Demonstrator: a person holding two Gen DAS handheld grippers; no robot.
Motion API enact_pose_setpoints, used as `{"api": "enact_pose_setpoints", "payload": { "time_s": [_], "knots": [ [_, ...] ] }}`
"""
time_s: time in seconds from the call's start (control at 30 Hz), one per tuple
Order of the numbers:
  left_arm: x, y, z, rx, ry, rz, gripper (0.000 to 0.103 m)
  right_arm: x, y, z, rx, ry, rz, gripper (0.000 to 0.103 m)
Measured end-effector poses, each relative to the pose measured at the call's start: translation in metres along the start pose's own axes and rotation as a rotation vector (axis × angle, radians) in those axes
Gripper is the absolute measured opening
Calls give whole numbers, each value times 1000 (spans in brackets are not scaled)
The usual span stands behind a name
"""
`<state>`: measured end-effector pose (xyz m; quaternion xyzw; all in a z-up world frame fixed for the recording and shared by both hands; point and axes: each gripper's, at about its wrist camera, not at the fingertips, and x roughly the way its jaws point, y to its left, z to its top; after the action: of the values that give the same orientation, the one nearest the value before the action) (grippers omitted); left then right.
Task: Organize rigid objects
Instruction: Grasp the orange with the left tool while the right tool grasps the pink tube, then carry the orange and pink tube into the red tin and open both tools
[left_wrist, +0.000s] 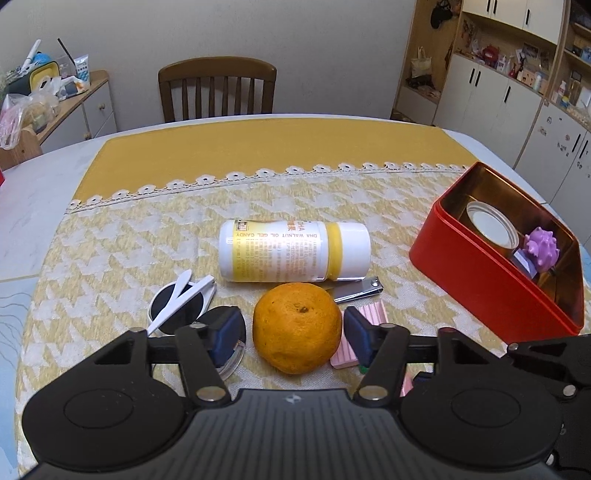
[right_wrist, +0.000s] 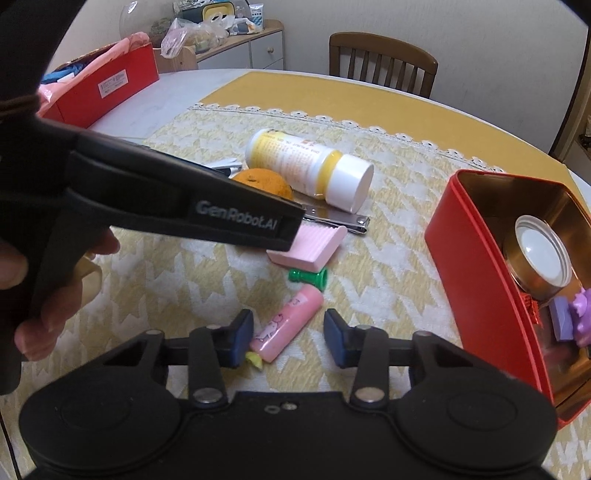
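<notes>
1. An orange (left_wrist: 297, 326) sits mid-table; a bottle (left_wrist: 293, 250) lies on its side at its 12 o'clock.
2. Sunglasses (left_wrist: 181, 301) at 9, nail clipper (left_wrist: 357, 290) at 2.
3. A tin (left_wrist: 495, 273) at 3 holds a lid (left_wrist: 489, 224) and a toy (left_wrist: 541, 249).

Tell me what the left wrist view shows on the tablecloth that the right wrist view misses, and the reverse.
Only the left wrist view: white-framed sunglasses, lying folded left of the left gripper, whose open pads flank the fruit.

Only the right wrist view: a pink cylindrical tube lying between the right gripper pads, untouched; a small green plastic piece; a red cardboard box at the far table edge.

Both: the orange round fruit, white-and-yellow bottle on its side, metal nail clipper, pink ribbed block, and open red tin.
</notes>
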<state>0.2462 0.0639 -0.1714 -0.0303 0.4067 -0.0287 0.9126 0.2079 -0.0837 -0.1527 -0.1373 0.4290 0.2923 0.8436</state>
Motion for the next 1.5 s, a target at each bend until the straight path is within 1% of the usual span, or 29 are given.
{"api": "enact_pose_setpoints", "payload": {
  "time_s": [0.03, 0.1, 0.13, 0.17, 0.2, 0.4, 0.5, 0.63, 0.87, 1.03, 1.23, 1.4, 1.5],
  "knots": [
    [1, 0, 0, 0, 1, -3, 54, 0, 0, 0, -1, 0, -4, 34],
    [2, -2, 0, 7, 0, -1, 53, 1, 0, 2, -1, 5, -5, 30],
    [2, -3, 0, 14, -1, 3, 53, 1, 0, 2, -3, 6, -9, 25],
    [2, -4, 0, 19, -3, 6, 53, 1, 0, 3, -3, 7, -11, 21],
    [1, -4, -1, 23, -4, 7, 53, 1, 0, 3, -1, 9, -10, 15],
    [0, -7, -1, 24, 2, 23, 52, -3, 0, 1, 5, 2, -5, 15],
    [-3, -7, -2, 9, 13, 32, 52, -7, -2, 0, 6, -8, 0, 15],
    [-7, -6, -2, -14, 31, 33, 52, -16, -7, -2, 19, -21, 11, 15],
    [-21, -8, -6, -13, 35, 50, 52, -34, -17, -6, 30, -45, 12, 15],
    [-37, -10, -6, -33, 40, 39, 52, -52, -24, -9, 36, -67, 19, 15],
    [-61, -23, -3, -22, 51, 34, 52, -75, -37, -11, 61, -90, 26, 15],
    [-78, -35, 1, -13, 53, 17, 52, -91, -46, -10, 68, -112, 20, 15],
    [-85, -43, 5, -18, 54, -7, 52, -100, -56, -9, 94, -128, 24, 15]
  ]
}}
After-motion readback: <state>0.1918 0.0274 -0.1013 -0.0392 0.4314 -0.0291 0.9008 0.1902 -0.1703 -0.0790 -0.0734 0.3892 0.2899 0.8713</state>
